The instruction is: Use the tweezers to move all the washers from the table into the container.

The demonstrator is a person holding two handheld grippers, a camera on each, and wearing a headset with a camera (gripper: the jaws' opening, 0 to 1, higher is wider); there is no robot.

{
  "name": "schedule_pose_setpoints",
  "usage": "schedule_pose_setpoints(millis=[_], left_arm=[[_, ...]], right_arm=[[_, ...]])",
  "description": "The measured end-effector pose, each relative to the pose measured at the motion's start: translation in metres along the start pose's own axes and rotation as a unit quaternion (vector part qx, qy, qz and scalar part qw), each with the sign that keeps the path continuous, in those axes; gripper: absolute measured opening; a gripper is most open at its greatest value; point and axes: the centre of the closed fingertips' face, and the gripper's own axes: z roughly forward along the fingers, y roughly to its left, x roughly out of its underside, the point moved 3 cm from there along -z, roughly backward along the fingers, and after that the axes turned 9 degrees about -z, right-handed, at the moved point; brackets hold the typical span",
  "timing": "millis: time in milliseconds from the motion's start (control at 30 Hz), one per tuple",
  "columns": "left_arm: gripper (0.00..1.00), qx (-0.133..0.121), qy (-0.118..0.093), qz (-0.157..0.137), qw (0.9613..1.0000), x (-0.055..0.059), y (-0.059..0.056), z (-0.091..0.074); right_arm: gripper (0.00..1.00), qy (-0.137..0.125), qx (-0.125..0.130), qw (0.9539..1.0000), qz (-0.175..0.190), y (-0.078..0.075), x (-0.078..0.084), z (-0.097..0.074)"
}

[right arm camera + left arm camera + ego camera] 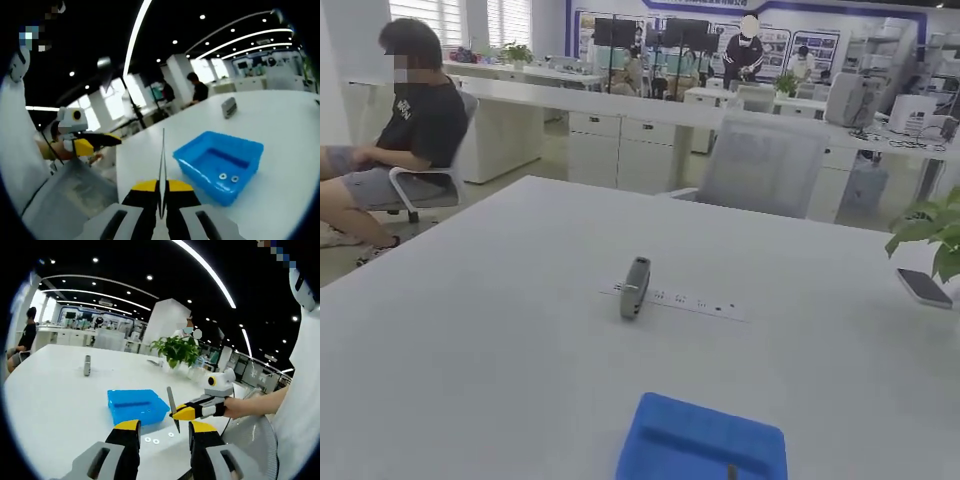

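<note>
The blue container (137,406) sits on the white table (60,400), and its far rim (700,440) shows at the bottom of the head view. Two washers (228,177) lie inside the container (220,162). Three washers (156,441) lie on the table just in front of it. My right gripper (161,186) is shut on the thin metal tweezers (162,155), which point up and away. In the left gripper view it (187,412) comes in from the right, with the tweezers (171,402) above the loose washers. My left gripper (165,427) is open and holds nothing.
A grey device (635,286) rests on a power strip (690,300) at mid-table. A phone (923,287) and a potted plant (930,230) are at the right edge. A person sits on a chair (410,130) to the far left. An office chair (760,165) stands behind the table.
</note>
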Motion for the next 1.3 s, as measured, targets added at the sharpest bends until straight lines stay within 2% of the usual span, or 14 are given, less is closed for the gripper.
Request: schedule_pose_setpoints(millis=[67, 133, 233, 367, 433, 533, 667, 767, 867, 933, 967, 1033, 1200, 1300], left_arm=[[0.34, 0.016, 0.015, 0.014, 0.9997, 0.000, -0.006, 0.006], [0.34, 0.054, 0.024, 0.013, 0.9982, -0.004, -0.016, 0.014], [0.30, 0.108, 0.040, 0.007, 0.9933, -0.012, -0.027, 0.026], [0.23, 0.150, 0.050, 0.014, 0.9874, -0.024, -0.034, 0.037], [0.23, 0.169, 0.064, 0.021, 0.9833, -0.027, -0.037, 0.041], [0.19, 0.202, 0.101, 0.051, 0.9728, -0.026, -0.044, 0.047], [0.13, 0.227, 0.131, 0.084, 0.9613, -0.023, -0.052, 0.053], [0.00, 0.234, 0.157, 0.126, 0.9512, -0.017, -0.052, 0.056], [0.00, 0.224, 0.169, 0.148, 0.9484, -0.015, -0.050, 0.062], [0.00, 0.216, 0.171, 0.167, 0.9467, -0.016, -0.048, 0.067], [0.00, 0.214, 0.175, 0.184, 0.9432, -0.015, -0.046, 0.070], [0.00, 0.214, 0.182, 0.194, 0.9400, -0.013, -0.046, 0.074], [0.00, 0.202, 0.209, 0.261, 0.9207, -0.004, -0.040, 0.089], [0.00, 0.197, 0.218, 0.271, 0.9166, -0.002, -0.039, 0.096]], right_arm=[[0.02, -0.009, -0.020, 0.9996, -0.015, 0.008, -0.006, -0.002], [0.02, -0.013, -0.037, 0.9988, -0.030, 0.016, -0.011, -0.005], [0.02, -0.004, -0.072, 0.9952, -0.066, 0.031, -0.013, -0.011], [0.02, 0.009, -0.102, 0.9902, -0.095, 0.044, -0.012, -0.018], [0.02, 0.016, -0.107, 0.9883, -0.108, 0.048, -0.012, -0.020], [0.02, 0.014, -0.109, 0.9872, -0.115, 0.051, -0.013, -0.024], [0.03, 0.031, -0.111, 0.9840, -0.136, 0.052, -0.010, -0.023], [0.03, 0.040, -0.103, 0.9838, -0.141, 0.048, -0.007, -0.021], [0.04, 0.052, -0.087, 0.9835, -0.150, 0.042, -0.003, -0.019], [0.04, 0.058, -0.061, 0.9849, -0.151, 0.034, -0.002, -0.018], [0.04, 0.064, -0.056, 0.9831, -0.162, 0.031, 0.000, -0.017], [0.04, 0.077, -0.045, 0.9821, -0.166, 0.026, 0.003, -0.016], [0.06, 0.119, -0.012, 0.9738, -0.193, 0.011, 0.015, -0.012], [0.06, 0.127, 0.001, 0.9720, -0.198, 0.005, 0.019, -0.010]])
